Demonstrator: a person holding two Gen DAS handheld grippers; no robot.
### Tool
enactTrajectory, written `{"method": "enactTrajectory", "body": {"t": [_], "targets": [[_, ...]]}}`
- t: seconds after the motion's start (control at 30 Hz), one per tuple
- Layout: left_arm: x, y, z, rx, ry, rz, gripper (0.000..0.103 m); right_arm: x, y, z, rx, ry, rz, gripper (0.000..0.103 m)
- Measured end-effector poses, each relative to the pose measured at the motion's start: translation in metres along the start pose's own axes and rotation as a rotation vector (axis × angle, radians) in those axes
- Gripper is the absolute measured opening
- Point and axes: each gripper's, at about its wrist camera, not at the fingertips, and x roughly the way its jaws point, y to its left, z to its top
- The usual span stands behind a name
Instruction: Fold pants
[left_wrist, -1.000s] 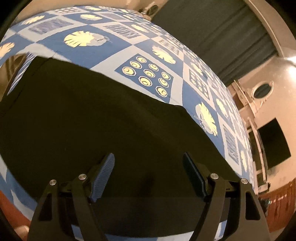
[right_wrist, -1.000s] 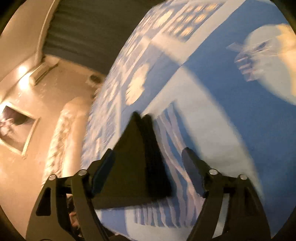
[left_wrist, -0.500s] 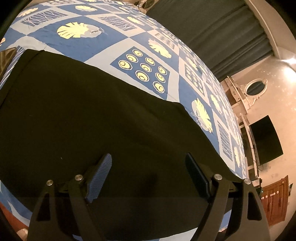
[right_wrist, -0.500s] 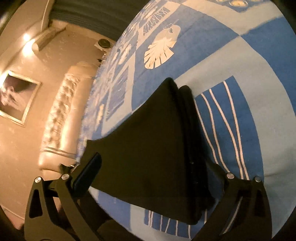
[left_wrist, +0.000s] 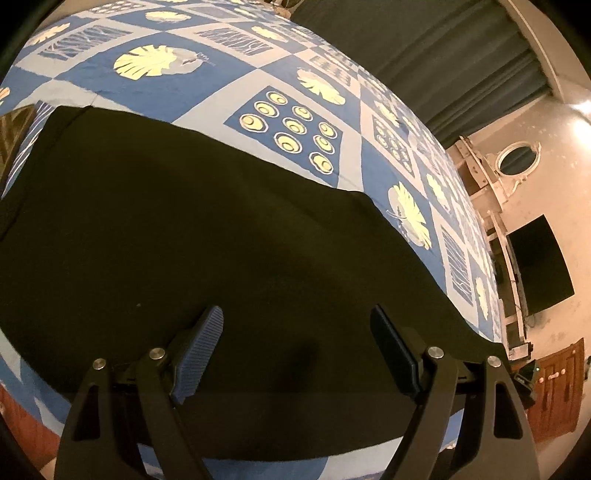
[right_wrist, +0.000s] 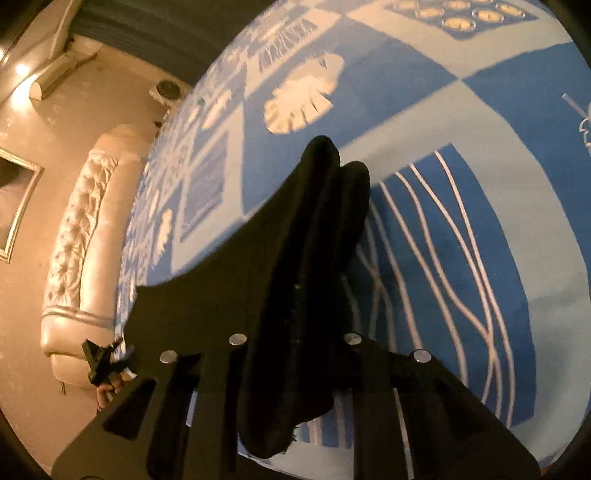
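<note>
The black pants (left_wrist: 184, 240) lie spread flat on a blue patterned bedspread (left_wrist: 258, 85) in the left wrist view. My left gripper (left_wrist: 297, 343) is open and hovers just above the pants near their front edge. In the right wrist view my right gripper (right_wrist: 295, 332) is shut on a bunched end of the pants (right_wrist: 314, 221), whose folded layers stick out past the fingers. The fingertips are hidden by the cloth.
The bedspread (right_wrist: 461, 240) covers a bed with a tufted cream headboard (right_wrist: 85, 229) at the left. Dark curtains (left_wrist: 424, 48), a wall screen (left_wrist: 539, 266) and a wooden door (left_wrist: 554, 387) stand beyond the bed.
My right gripper was open around the pants end and has now shut on it. My left gripper has stayed open over the pants, shifting slightly.
</note>
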Motion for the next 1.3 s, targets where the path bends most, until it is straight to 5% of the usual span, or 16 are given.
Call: {"method": "enactTrajectory", "body": {"t": [0.37, 0.6, 0.8, 1.3], "targets": [[-0.040, 0.037, -0.002, -0.032, -0.028, 0.045, 0.081, -0.030, 0.120, -0.005, -0.117, -0.096, 0.134, 0.017], [-0.048, 0.043, -0.005, 0.001, -0.028, 0.059, 0.081, -0.008, 0.219, -0.021, -0.235, -0.085, 0.169, 0.017], [-0.047, 0.042, -0.006, 0.006, -0.019, 0.048, 0.081, 0.065, 0.296, -0.055, -0.356, 0.001, 0.105, 0.017], [-0.051, 0.052, -0.007, -0.004, -0.021, 0.011, 0.081, 0.252, 0.367, -0.160, -0.539, 0.190, -0.083, 0.017]]}}
